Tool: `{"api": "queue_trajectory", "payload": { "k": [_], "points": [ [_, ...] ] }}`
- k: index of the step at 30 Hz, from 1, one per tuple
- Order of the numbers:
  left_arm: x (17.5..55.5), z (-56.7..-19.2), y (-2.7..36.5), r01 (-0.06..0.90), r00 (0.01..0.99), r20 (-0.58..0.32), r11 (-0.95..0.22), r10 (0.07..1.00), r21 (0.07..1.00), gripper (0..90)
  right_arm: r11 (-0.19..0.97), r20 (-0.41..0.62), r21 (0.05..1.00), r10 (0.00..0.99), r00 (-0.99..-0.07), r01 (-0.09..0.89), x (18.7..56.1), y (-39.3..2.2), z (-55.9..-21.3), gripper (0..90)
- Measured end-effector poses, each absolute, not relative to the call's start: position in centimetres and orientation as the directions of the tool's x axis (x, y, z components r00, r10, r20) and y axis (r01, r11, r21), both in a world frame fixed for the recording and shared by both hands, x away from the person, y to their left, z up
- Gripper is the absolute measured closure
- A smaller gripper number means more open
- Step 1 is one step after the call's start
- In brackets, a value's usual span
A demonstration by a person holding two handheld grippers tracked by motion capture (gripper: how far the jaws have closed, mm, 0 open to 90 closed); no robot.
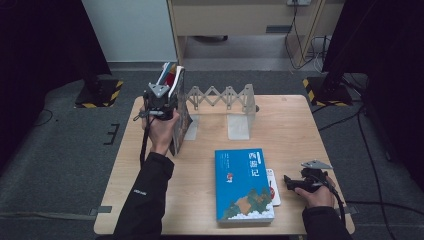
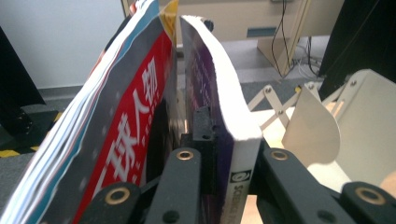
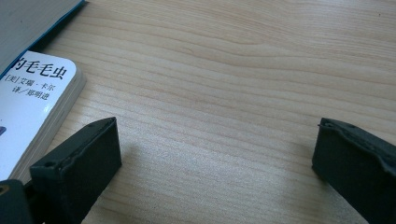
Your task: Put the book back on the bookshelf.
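My left gripper (image 1: 161,102) is shut on an upright book with a purple cover and white page edges (image 2: 219,107), its jaws pinching the lower spine end. The book stands at the left end of the expanding metal book rack (image 1: 220,97), right beside a red and grey magazine (image 2: 126,126) that leans left. My right gripper (image 1: 289,181) rests low at the table's front right, open, with bare wood between its jaws (image 3: 215,154). A blue book (image 1: 244,185) lies flat in front, on top of a small white book (image 3: 32,102).
The rack's white end plates (image 2: 310,126) stand right of the held book with an open slot between them. The wooden table (image 1: 290,130) is bare at its right. Black stands and cables are on the floor beyond it.
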State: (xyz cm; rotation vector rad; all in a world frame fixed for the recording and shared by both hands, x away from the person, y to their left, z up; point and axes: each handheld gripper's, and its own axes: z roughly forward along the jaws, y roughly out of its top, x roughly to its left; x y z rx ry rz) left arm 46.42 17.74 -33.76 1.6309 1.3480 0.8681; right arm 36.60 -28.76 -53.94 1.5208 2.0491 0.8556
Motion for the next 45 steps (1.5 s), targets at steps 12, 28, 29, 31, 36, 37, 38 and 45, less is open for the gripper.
{"api": "queue_trajectory", "payload": {
  "k": [12,28,29,31,36,37,38,45],
  "points": [
    [45.7,-33.7,18.9,0.485,0.218,0.018,-0.125,0.976,0.866,80.5,0.201,0.010,0.706,0.956,-0.293,0.679,36.6,-28.8,-53.9,1.4],
    [47.3,-33.1,17.7,0.547,0.201,-0.020,-0.095,0.979,0.832,70.8,0.201,0.010,0.706,0.956,-0.294,0.679,36.6,-28.8,-53.9,1.3],
    [47.3,-33.1,17.7,0.547,0.201,-0.020,-0.095,0.979,0.832,70.1,0.201,0.010,0.706,0.956,-0.294,0.679,36.6,-28.8,-53.9,1.3],
    [47.8,-33.0,17.7,0.559,0.194,-0.036,-0.080,0.980,0.825,69.7,0.202,0.009,0.706,0.956,-0.294,0.679,36.6,-28.8,-53.9,1.4],
    [48.4,-33.3,17.4,0.579,0.175,-0.015,-0.090,0.984,0.811,78.5,0.201,0.010,0.706,0.956,-0.294,0.679,36.6,-28.8,-53.9,1.4],
    [48.4,-33.2,17.4,0.580,0.168,0.003,-0.102,0.986,0.808,81.4,0.202,0.009,0.706,0.956,-0.294,0.678,36.6,-28.8,-53.9,1.4],
    [48.4,-33.1,17.3,0.578,0.163,0.016,-0.109,0.987,0.809,81.4,0.202,0.009,0.706,0.956,-0.294,0.678,36.6,-28.8,-53.9,1.4],
    [48.7,-33.4,18.0,0.522,0.122,-0.010,-0.055,0.993,0.851,82.0,0.202,0.010,0.706,0.955,-0.295,0.679,36.6,-28.8,-53.9,1.2]
  ]
}}
